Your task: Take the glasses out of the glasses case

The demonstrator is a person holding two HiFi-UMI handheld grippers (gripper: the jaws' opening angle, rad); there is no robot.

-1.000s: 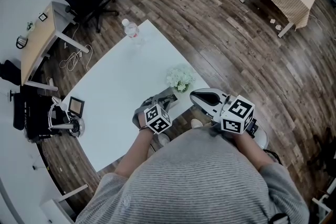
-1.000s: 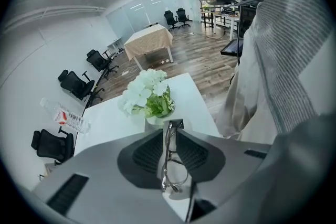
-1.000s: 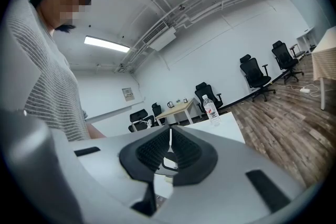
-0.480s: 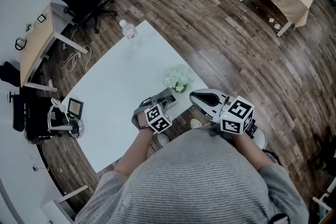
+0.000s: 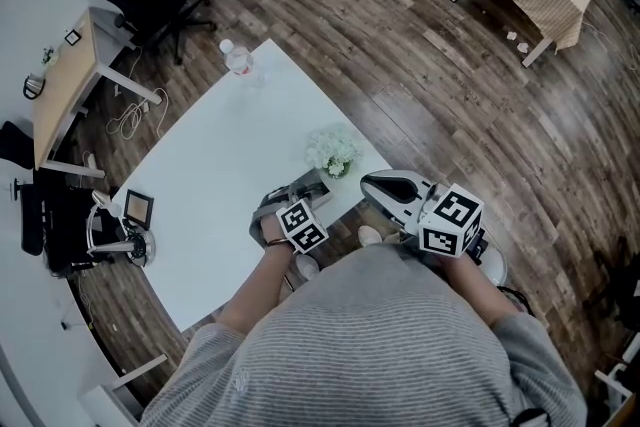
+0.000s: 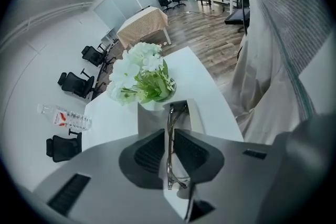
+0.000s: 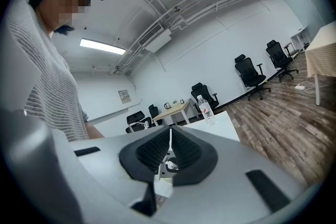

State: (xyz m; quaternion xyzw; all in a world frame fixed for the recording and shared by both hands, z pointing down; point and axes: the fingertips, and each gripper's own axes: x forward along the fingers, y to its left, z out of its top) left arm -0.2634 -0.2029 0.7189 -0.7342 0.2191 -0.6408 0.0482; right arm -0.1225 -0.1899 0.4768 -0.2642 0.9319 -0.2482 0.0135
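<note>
We've got the left gripper (image 6: 169, 136) clamped on the thin metal-frame glasses (image 6: 170, 113), right at the pale grey case (image 6: 149, 116), 6 o'clock from the white flowers (image 6: 137, 73); right gripper (image 7: 169, 139) shut, empty afaict. Prob just the lift-out left

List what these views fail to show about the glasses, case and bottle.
Glasses: lens shape, left gripper view, hidden between the shut fingers of the left gripper.
Glasses case: interior, left gripper view, blocked by those fingers.
Bottle: label, head view, too small.
</note>
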